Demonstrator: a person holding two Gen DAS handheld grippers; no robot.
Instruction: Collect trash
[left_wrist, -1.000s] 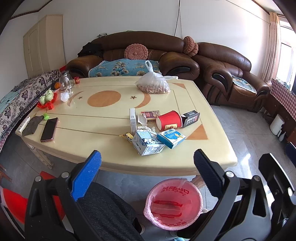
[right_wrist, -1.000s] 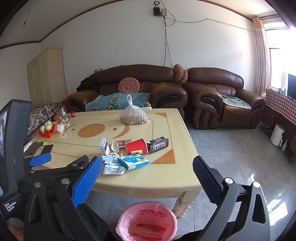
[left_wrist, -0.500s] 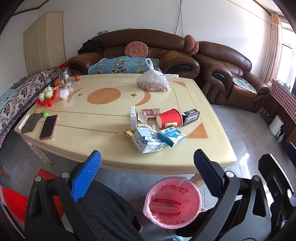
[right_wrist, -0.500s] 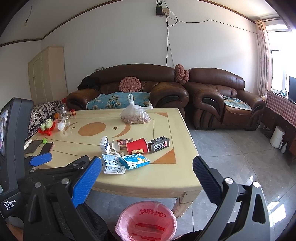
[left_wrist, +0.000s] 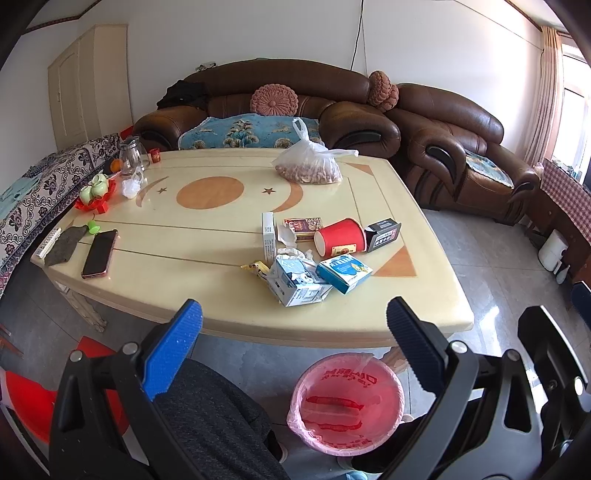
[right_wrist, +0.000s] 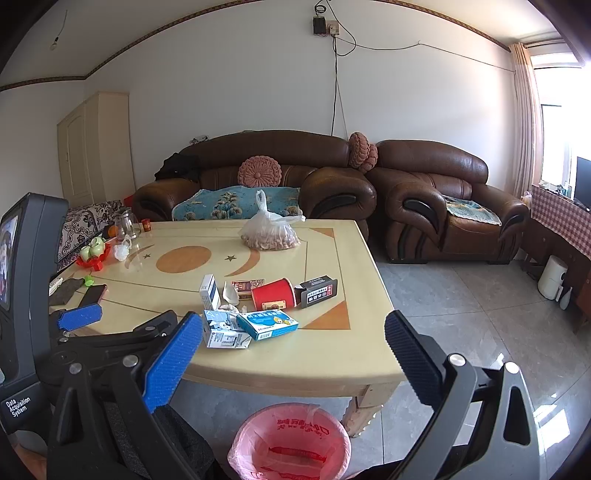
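Trash (left_wrist: 314, 258) sits untouched on the desk (left_wrist: 221, 236). Left claw (left_wrist: 293, 332) and right claw (right_wrist: 291, 343) both gape empty; I'd grab the milk carton (left_wrist: 297, 282) next for the bin (left_wrist: 347, 402).

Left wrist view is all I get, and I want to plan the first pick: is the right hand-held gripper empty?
Observer: Yes. The right hand-held gripper is open, with nothing between its fingers.
Operator: Where is it relative to mine?
Observer: Its camera shows the left hand-held gripper just to its left, also open, pointing at the table.
Operator: Could the right one drop into the bin easily?
Observer: Probably. In its view the pink-lined bin sits on the floor, low and centred between its fingers, in front of the table's near edge.
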